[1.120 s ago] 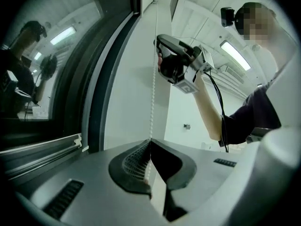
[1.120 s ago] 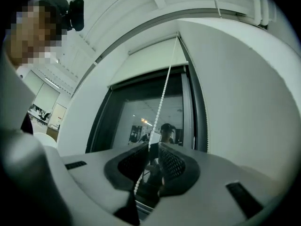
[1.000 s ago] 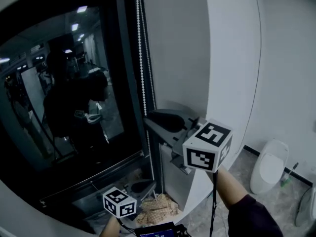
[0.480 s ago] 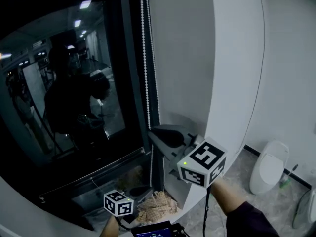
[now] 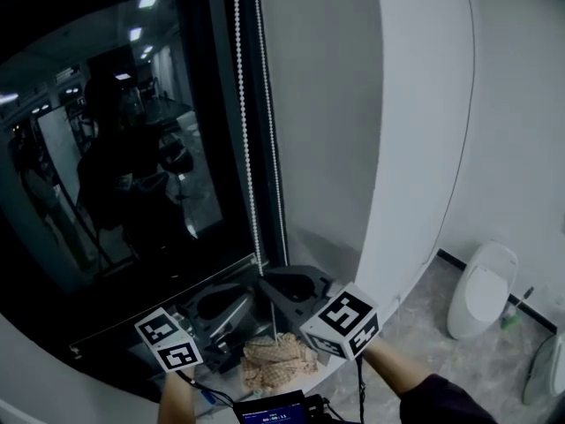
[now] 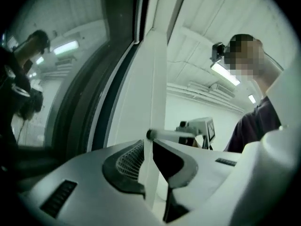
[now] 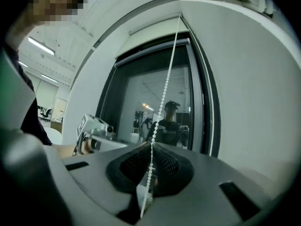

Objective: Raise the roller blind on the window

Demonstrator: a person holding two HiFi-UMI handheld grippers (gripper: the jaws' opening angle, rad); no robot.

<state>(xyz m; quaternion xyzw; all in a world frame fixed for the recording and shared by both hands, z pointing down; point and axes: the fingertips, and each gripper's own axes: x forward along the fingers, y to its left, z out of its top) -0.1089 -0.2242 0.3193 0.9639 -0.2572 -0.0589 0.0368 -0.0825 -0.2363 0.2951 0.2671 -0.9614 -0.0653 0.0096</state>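
A white wall [image 5: 521,104] fills the right side. A tall, round white pillar [image 5: 424,148] stands left of it. Far down on the right is a gray stone floor [image 5: 424,325]. A white thing shaped like a toilet [image 5: 481,294] stands on it, next to the wall. Just right of it leans a thin stick with a green end [image 5: 515,312]. Near the bottom lies a crumpled tan cloth [image 5: 278,360], with a small dark screen [image 5: 274,411] just below it.

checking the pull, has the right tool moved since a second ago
Yes, downward. The right tool, shut on the bead chain, was above the window's lower edge and is now below it.
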